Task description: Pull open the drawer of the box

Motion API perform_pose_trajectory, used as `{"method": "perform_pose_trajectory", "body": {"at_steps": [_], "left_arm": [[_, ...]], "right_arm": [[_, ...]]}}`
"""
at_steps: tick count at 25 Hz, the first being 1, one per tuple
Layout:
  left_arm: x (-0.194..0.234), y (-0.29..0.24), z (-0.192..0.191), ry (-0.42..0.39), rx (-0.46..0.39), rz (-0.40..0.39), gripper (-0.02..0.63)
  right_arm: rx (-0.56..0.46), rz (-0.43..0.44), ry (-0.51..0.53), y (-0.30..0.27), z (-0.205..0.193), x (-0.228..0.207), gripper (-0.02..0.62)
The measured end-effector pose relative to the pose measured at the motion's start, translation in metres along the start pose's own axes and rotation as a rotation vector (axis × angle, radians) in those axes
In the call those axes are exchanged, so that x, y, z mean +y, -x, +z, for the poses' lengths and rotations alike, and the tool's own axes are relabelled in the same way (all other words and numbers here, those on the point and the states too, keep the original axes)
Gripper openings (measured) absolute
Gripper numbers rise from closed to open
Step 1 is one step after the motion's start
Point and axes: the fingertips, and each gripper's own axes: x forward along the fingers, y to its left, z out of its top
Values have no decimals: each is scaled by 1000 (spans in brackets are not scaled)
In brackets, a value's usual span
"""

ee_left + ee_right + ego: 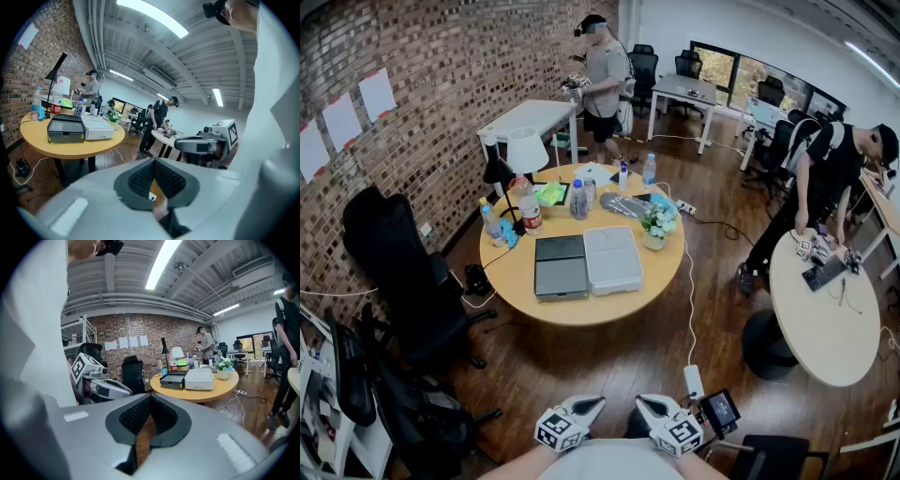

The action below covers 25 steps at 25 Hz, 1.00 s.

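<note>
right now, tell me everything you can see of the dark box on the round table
The dark box is flat, rectangular and dark grey, plastic by the look of it, with a framed top panel and a low front face turned toward the head camera. It lies flat on the round wooden table, near the table's closer edge. The light grey box sits close on its right in the head view; I cannot tell whether their sides touch. Nothing lies on top of it, and its drawer looks shut.
</note>
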Motion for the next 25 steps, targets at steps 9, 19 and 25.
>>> {"method": "perform_pose_trajectory", "body": {"at_steps": [9, 19, 25], "left_arm": [[-6, -91, 39, -22, 10, 31, 5], [7, -151, 83, -25, -24, 126, 5], [10, -145, 74, 38, -5, 179, 5]], "right_arm": [[-24, 35, 0, 26, 16, -87, 6], [-20, 148, -18, 30, 17, -149, 6], [22, 212, -34, 22, 15, -147, 6]]}}
